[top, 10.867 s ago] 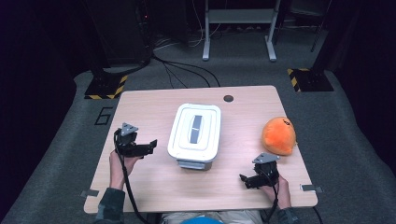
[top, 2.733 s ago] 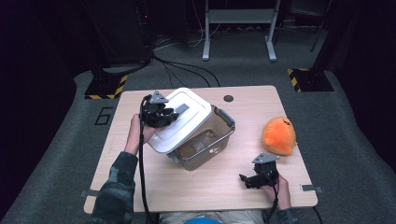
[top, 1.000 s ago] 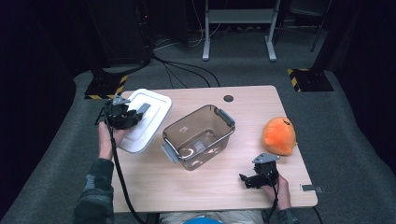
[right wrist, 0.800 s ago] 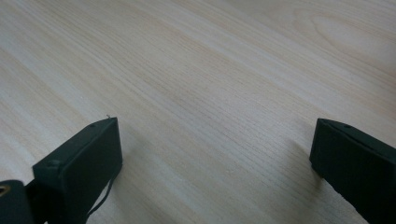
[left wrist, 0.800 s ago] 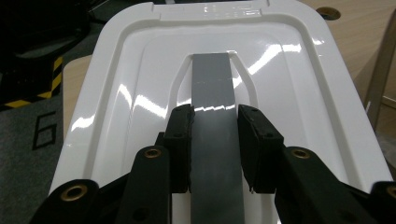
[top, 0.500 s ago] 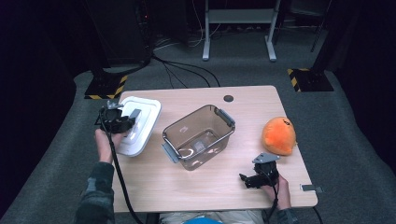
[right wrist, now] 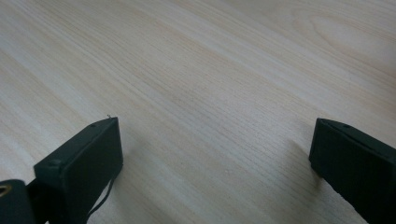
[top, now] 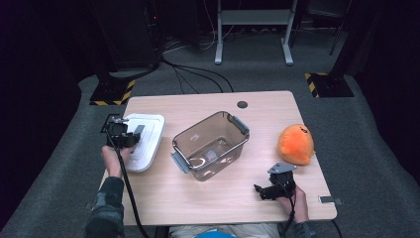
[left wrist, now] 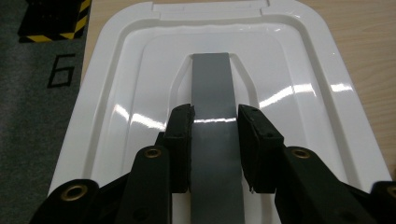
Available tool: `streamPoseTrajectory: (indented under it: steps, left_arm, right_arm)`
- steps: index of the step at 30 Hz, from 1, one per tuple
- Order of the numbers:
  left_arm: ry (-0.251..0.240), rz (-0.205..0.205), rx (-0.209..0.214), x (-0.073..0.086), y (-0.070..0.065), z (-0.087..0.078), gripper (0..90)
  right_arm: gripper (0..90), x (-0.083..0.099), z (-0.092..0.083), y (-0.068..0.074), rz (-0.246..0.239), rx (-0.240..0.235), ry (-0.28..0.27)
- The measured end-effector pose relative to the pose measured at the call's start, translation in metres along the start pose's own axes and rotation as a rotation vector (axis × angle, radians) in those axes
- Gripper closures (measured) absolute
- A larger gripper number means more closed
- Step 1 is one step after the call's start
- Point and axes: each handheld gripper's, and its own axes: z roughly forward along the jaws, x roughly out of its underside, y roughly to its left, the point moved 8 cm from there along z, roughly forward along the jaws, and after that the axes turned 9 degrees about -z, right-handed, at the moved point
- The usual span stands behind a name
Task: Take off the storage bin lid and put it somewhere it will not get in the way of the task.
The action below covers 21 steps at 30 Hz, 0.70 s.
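The left gripper [left wrist: 215, 128], fingers pinching the lid's [top: 148, 136] handle [left wrist: 212, 88], has lowered it to the counter's [top: 198, 203] left edge; release follows.

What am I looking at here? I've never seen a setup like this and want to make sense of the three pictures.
A person sits at a table with hand-held tongs in each hand; there is no robot arm. The high view looks down from above. The other two pictures come from cameras riding on the tongs, looking along their black jaws. On the table are a clear bin, an orange plush and a white lid. The left tongs are shut on the lid's grey handle; the lid lies at the table's left edge. The right tongs are open, holding nothing, over bare wood.
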Motion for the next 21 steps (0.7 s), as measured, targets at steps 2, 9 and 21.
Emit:
streamPoseTrajectory:
  steps: [2, 9, 21]
  left_arm:
    - [0.009, -0.004, -0.006, 0.003, 0.003, 0.002, 66.3]
    - [0.034, -0.035, -0.02, 0.014, 0.011, 0.014, 66.4]
    - [0.069, -0.066, -0.037, 0.031, 0.019, 0.03, 66.4]
  right_arm:
    - [2.0, 0.0, 0.0, 0.0, 0.0, 0.0, 0.0]
    - [2.0, 0.0, 0.0, 0.0, 0.001, -0.001, -0.001]
    - [2.1, 0.0, 0.0, 0.0, 0.001, 0.0, -0.001]
